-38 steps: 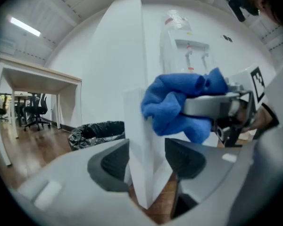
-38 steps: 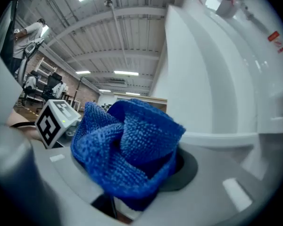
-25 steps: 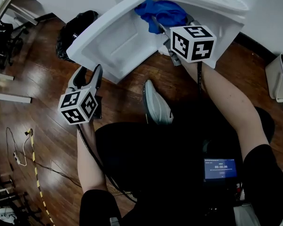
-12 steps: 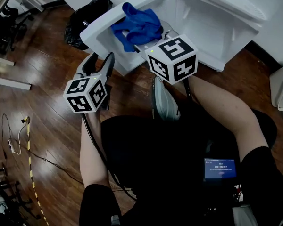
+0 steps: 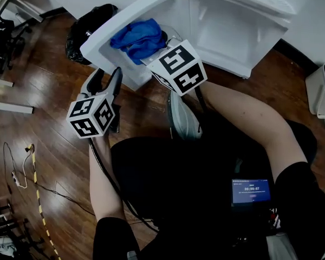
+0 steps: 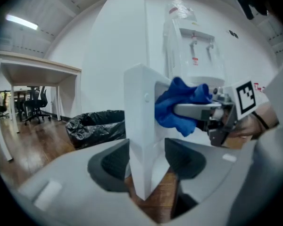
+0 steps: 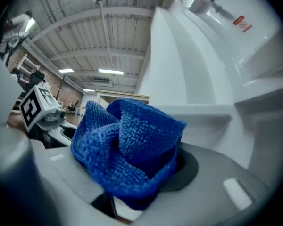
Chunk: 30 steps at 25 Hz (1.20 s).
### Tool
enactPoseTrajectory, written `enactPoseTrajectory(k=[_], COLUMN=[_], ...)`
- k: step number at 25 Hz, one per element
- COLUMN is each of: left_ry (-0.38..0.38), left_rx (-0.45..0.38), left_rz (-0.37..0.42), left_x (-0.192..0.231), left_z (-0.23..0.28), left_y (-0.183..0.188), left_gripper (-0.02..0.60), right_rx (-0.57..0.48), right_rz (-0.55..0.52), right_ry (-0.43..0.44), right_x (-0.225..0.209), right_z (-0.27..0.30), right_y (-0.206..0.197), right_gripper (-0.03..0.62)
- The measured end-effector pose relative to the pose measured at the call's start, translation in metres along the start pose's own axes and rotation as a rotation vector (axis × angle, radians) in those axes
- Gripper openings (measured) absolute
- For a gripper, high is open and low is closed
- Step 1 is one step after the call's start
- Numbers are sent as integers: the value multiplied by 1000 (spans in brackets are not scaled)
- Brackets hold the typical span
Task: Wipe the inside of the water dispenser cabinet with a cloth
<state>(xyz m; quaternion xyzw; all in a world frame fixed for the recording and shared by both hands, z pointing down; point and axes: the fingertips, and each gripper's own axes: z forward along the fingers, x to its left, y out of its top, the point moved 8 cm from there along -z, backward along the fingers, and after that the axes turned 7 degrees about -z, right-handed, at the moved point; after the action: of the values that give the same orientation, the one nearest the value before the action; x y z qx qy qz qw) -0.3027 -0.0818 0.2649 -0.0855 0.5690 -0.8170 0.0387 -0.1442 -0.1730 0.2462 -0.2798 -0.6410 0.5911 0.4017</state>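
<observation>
Wiping seems midway: the right gripper's [image 5: 158, 49] jaws pinch the cloth [image 5: 136, 37] at the door's [image 5: 105, 42] inner face, left of the cabinet [image 5: 227, 34]. The left gripper's [image 6: 146, 166] jaws clamp the door's edge.

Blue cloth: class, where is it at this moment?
Head view, upper left of centre: the blue cloth is clamped in the right gripper, at the open cabinet door's inner face.

I count two grippers, left gripper [image 5: 105, 81] and right gripper [image 5: 157, 56]; one blue cloth [image 5: 136, 37]; one water dispenser cabinet [image 5: 227, 20]; one cabinet door [image 5: 146, 7]; one black bin bag [image 5: 84, 28]; one shoe [image 5: 181, 118]; one lit screen [image 5: 251, 191].
</observation>
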Motion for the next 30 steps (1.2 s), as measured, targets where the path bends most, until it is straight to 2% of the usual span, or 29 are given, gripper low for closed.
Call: enactPoseTrajectory(k=[5,9,13,20,23,27,30], left_ry=[9,19,19,-29,-50,-38,-31], left_rx=[-5,-6,-4,-21,-43,-43,-39], left_rz=[6,12,8,-31,-76,-69,-61], left_x=[-1,-1,-2,0,5,6,4], left_z=[1,2,3,3,0,-1,0], left_y=[-1,-1,-1,0,1,0,0], left_gripper=[233,233,233,233,233,233,233], right_rx=[65,88,112,97,94,101,134], right_rz=[40,67,74,63,37,20,4], right_ry=[-198,-240,-204,32,94,55,-39], right_x=[-78,-102,-85,12,43,31,-8], right_z=[-30,-46,-35,7,22,24,12], right_y=[-32,-44,-45,-30,-28,-38,-56], right_gripper=[218,219,219,221,221,221,221])
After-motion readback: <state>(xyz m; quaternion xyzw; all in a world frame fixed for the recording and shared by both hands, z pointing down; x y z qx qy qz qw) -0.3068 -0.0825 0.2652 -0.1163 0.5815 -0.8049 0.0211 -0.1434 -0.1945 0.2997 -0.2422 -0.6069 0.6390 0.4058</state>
